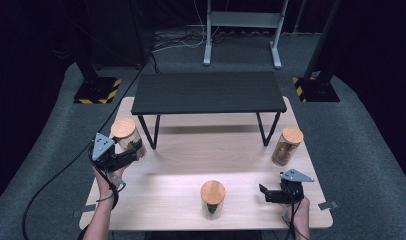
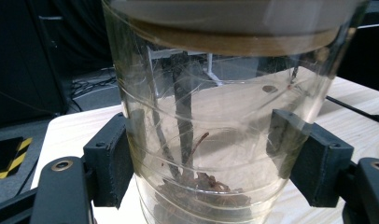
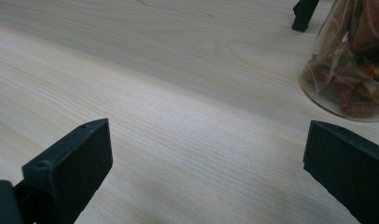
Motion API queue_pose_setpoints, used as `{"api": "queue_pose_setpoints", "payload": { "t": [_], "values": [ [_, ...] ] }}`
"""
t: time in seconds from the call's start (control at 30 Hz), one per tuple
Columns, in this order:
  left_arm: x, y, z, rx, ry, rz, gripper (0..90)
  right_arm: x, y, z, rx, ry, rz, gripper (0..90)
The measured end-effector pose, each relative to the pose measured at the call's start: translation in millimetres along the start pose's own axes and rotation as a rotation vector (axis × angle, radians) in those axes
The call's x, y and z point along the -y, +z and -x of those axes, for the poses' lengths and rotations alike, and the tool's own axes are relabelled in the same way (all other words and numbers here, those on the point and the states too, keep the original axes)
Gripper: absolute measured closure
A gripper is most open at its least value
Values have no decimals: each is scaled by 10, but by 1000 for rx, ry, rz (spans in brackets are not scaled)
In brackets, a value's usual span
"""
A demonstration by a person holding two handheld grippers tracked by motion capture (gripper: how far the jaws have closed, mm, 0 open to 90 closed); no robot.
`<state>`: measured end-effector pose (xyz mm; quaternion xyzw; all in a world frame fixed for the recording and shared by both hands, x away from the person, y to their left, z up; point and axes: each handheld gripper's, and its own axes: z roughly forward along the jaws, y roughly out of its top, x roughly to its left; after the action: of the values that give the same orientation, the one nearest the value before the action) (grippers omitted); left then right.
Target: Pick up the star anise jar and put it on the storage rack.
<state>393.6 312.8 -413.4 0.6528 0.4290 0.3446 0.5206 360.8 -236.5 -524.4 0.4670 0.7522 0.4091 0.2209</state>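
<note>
While three cork-lidded jars stood on the tabletop [image 1: 161, 190], the left gripper [image 1: 133, 150] fingers were clamped on the upright far-left jar [image 1: 127, 137]; right gripper [image 1: 265, 192] fingers gaped empty.

The clear glossy glass jar [image 2: 215, 140] has a smooth round wooden lid [image 1: 123, 127]; the pale wood-grain tabletop [image 3: 178, 93] looks matt.

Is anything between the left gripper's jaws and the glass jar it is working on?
Nothing visible. The left gripper has its black jaws closed on the clear glass jar with the round wooden lid, one pad on each side, pressing straight against the glass. The jar holds dark dried bits at its bottom.
</note>
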Motion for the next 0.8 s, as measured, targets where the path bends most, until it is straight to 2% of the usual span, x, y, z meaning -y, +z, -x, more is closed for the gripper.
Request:
{"api": "queue_pose_setpoints", "payload": {
  "t": [0.8],
  "values": [
    [-157, 32, 3, 13, 6, 7, 245, -2, 5, -2, -1, -1, -5, 5]
  ]
}}
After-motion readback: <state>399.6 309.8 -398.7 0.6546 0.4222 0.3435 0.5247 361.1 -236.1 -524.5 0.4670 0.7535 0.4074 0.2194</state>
